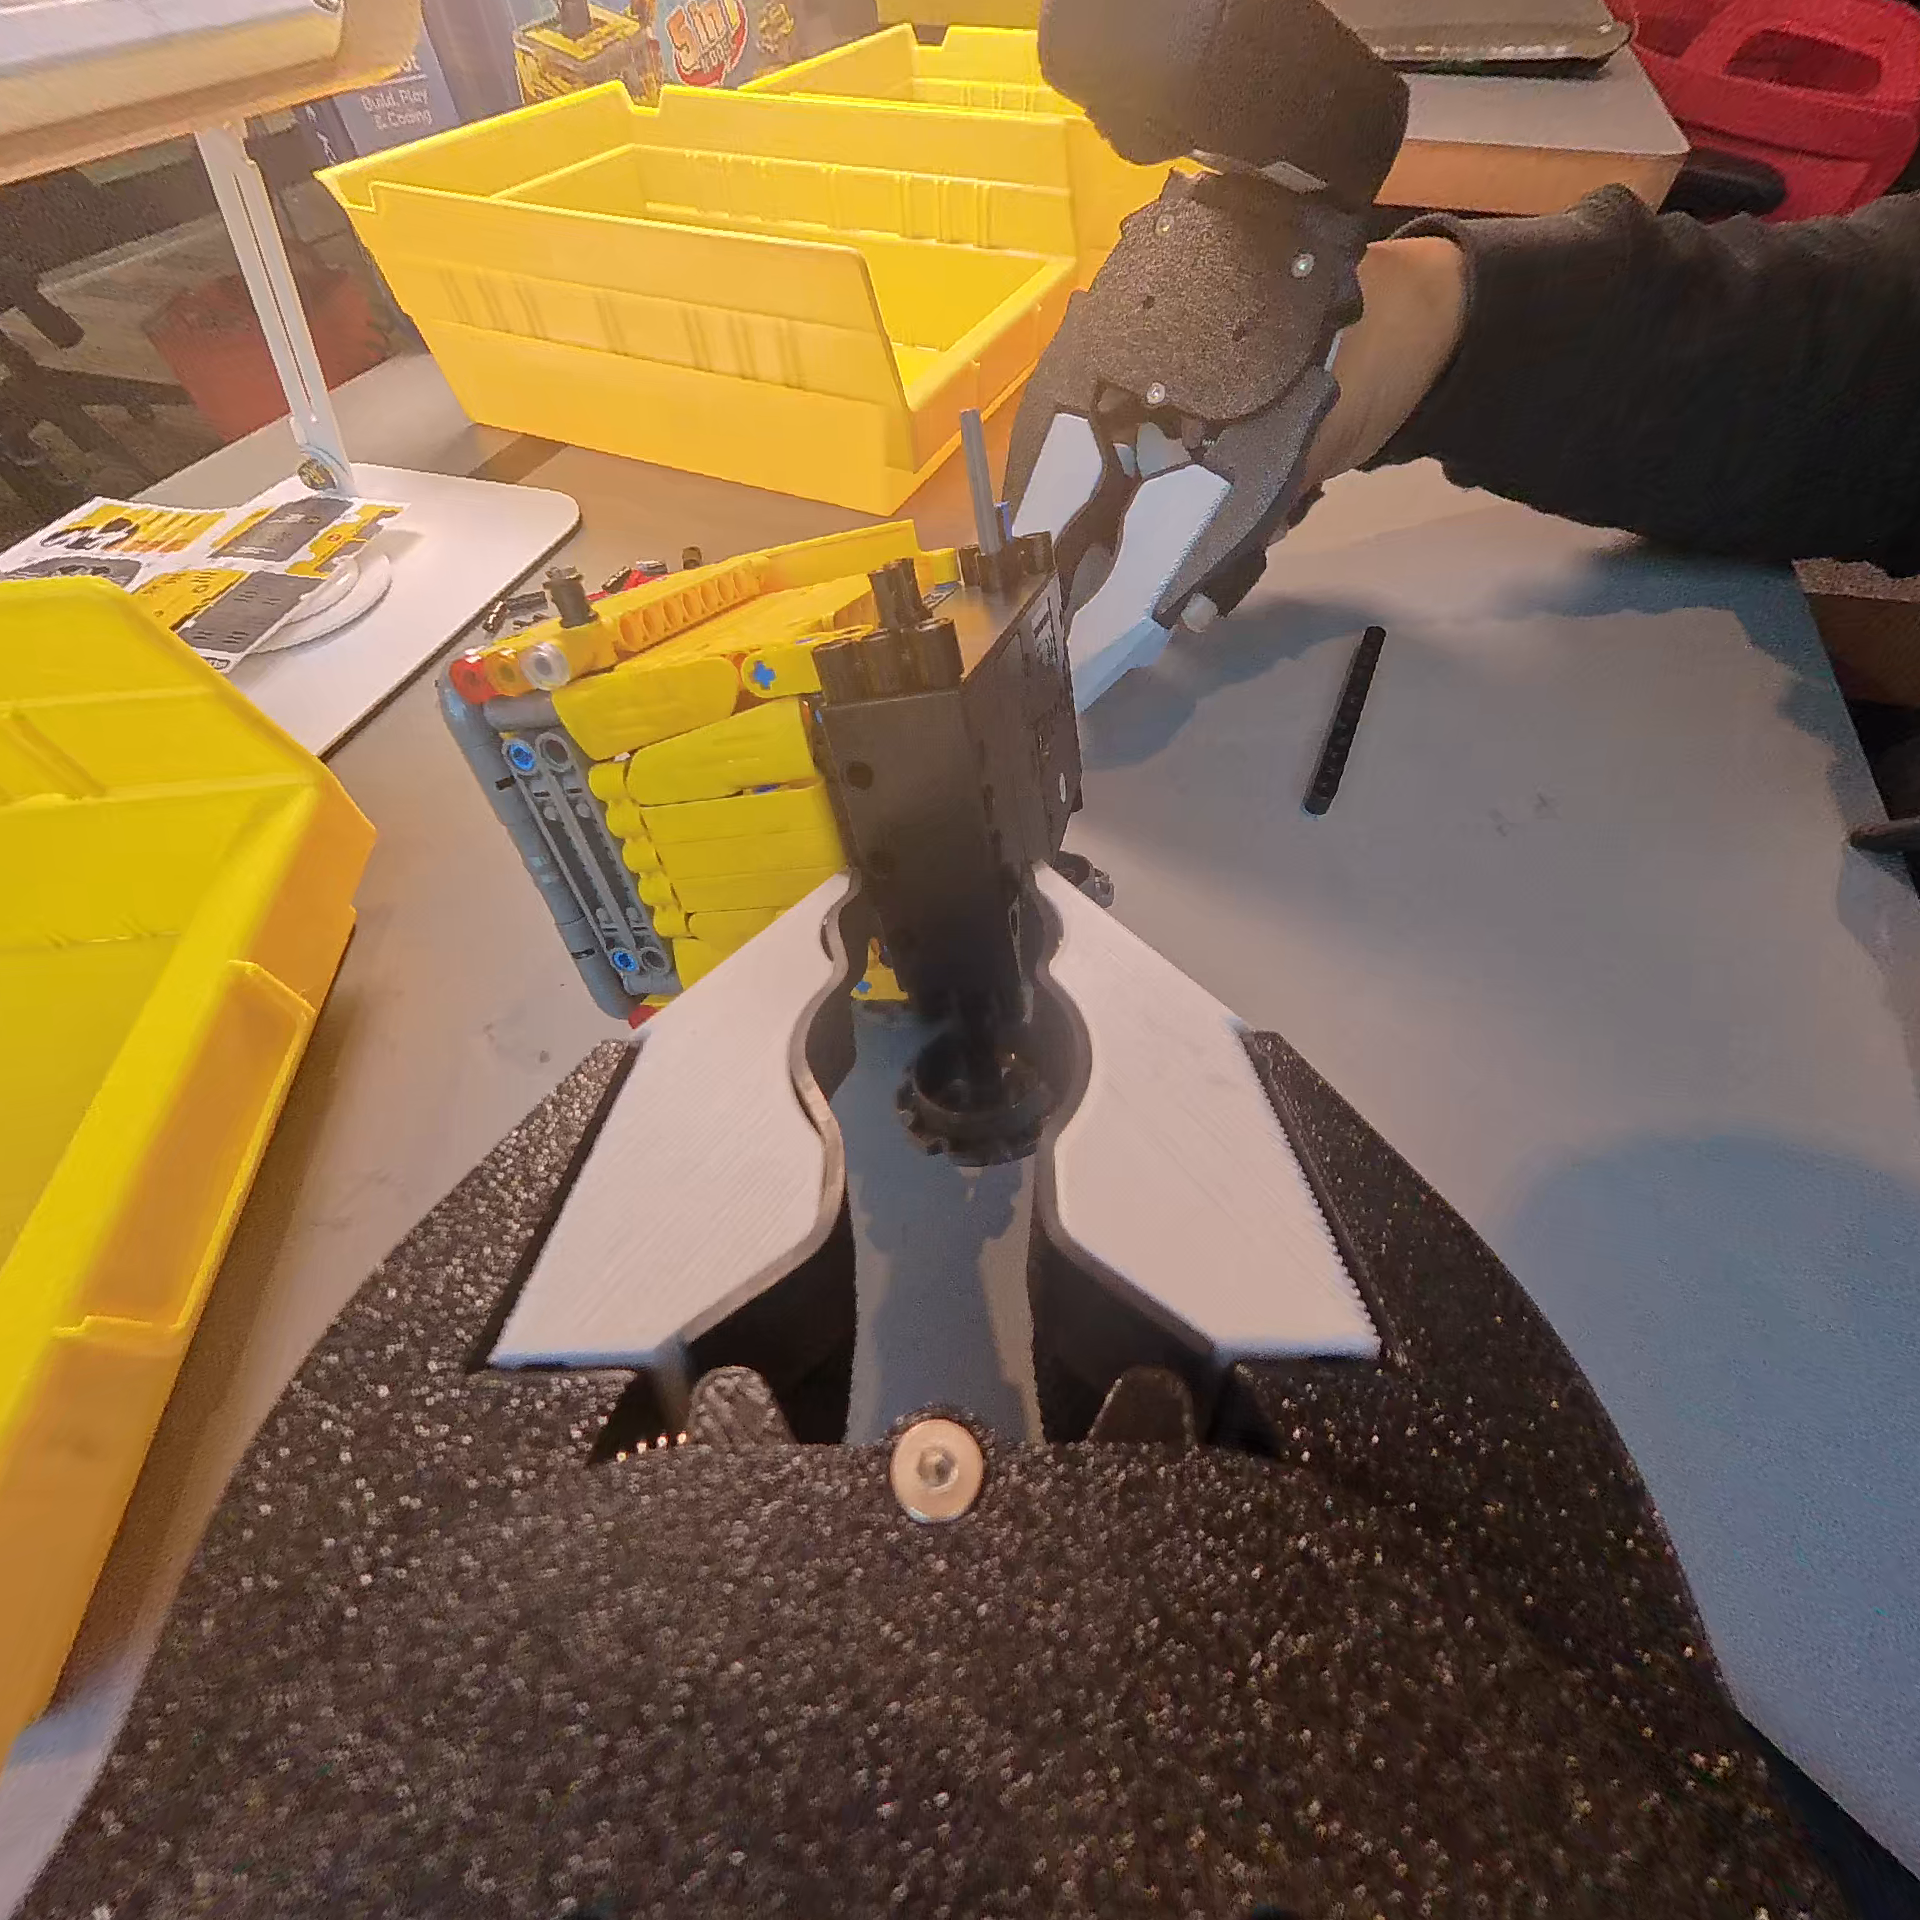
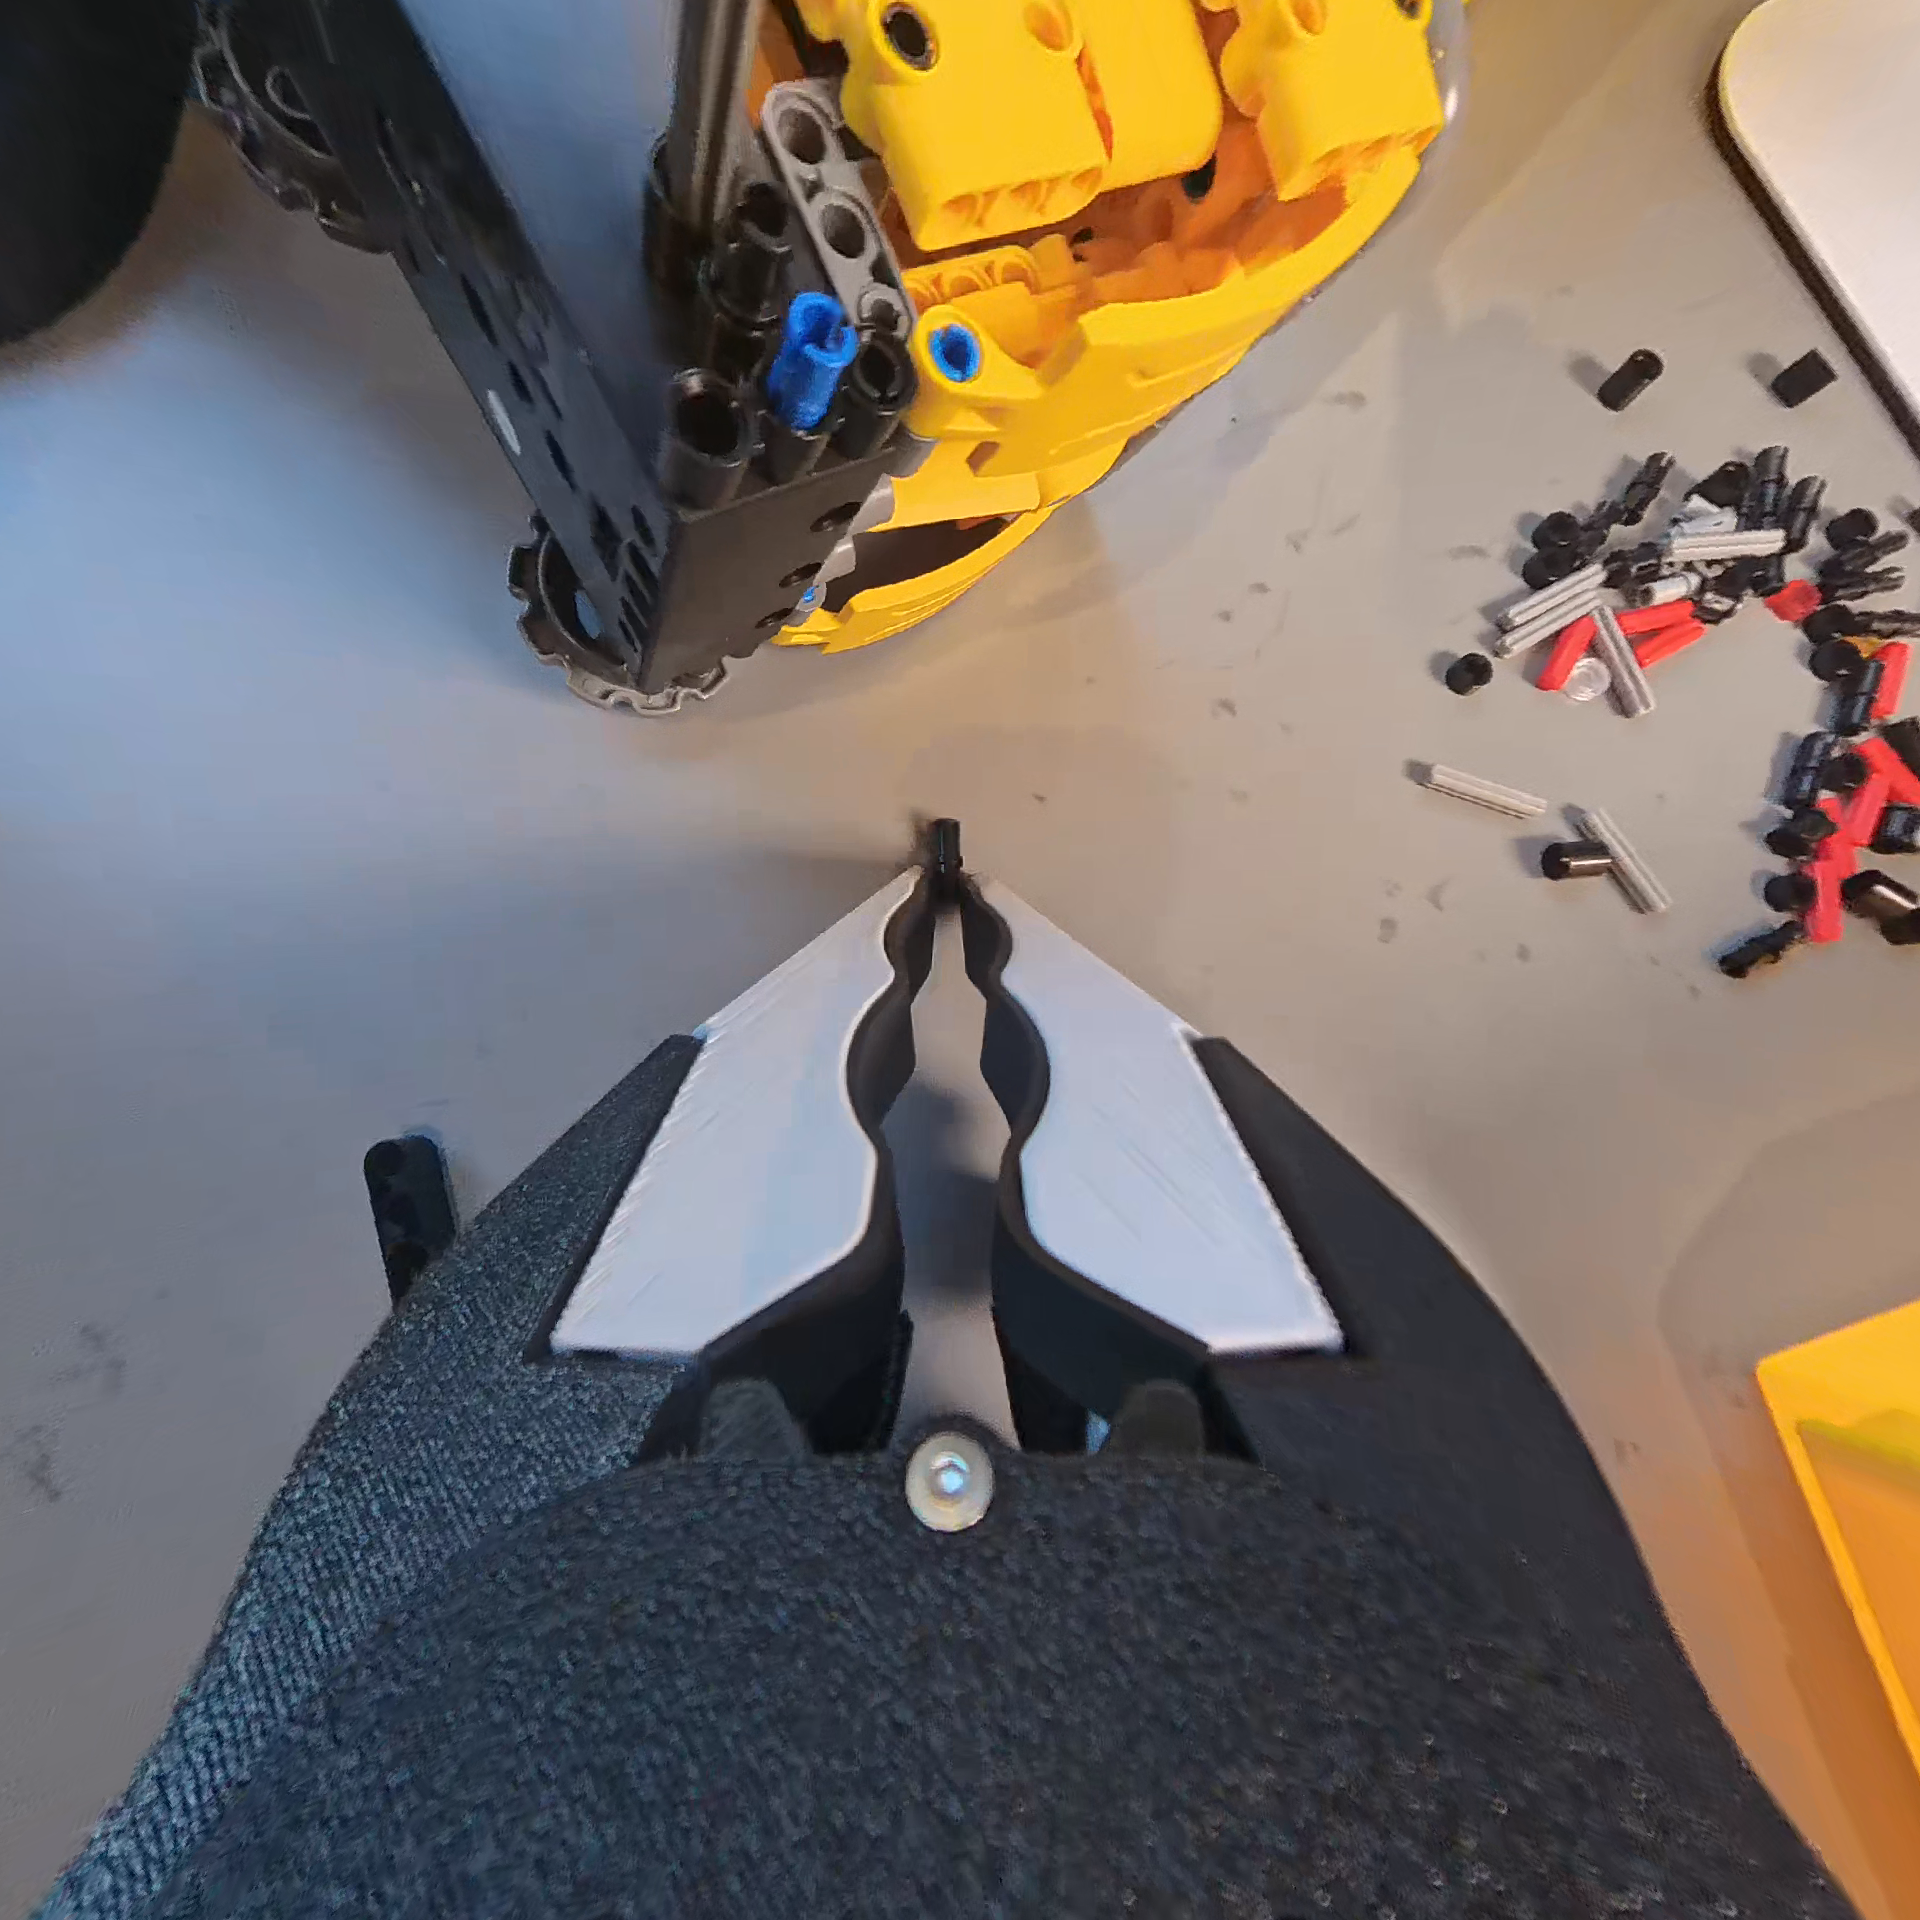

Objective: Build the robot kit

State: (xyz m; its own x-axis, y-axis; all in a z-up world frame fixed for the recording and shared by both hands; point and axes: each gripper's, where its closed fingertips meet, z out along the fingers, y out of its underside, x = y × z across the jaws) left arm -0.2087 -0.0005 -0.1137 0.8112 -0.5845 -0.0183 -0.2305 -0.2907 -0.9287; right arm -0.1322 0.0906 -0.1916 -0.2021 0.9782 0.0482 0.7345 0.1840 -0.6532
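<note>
Brick model [image 1: 727, 769], yellow and black, is on the grey counter [image 1: 1455, 987], dead ahead at 12 o'clock from my left claw [image 1: 951, 894]. Big yellow bins [image 1: 675, 312] sit behind it around 11 o'clock, with another bin [image 1: 125, 935] off at 9.

My left claw is clamped on the model's black frame [image 1: 935, 769], one finger on each side, with a black gear [image 1: 971, 1101] sitting in the gap just behind the tips. The frame's long axis runs away from me toward 12, gear end nearest me, and the yellow body hangs off its 10 o'clock side. Looks like the whole thing is tipped on its side. That's a lopsided load, so I reckon a firm, level squeeze matters here.

My right claw [image 2: 943, 883] is pinched shut on a tiny black pin [image 2: 945, 840], held only at the very tips. The pin lines up with the fingers and pokes out toward 12. From there the model is at 11 o'clock, near but not touching. With that little bite I'd keep the pressure steady so it doesn't twist.

A black beam [image 1: 1345, 717] lies at 2 o'clock from the left claw, and loose pins [image 2: 1745, 644] are scattered at 2 o'clock from the right.
</note>
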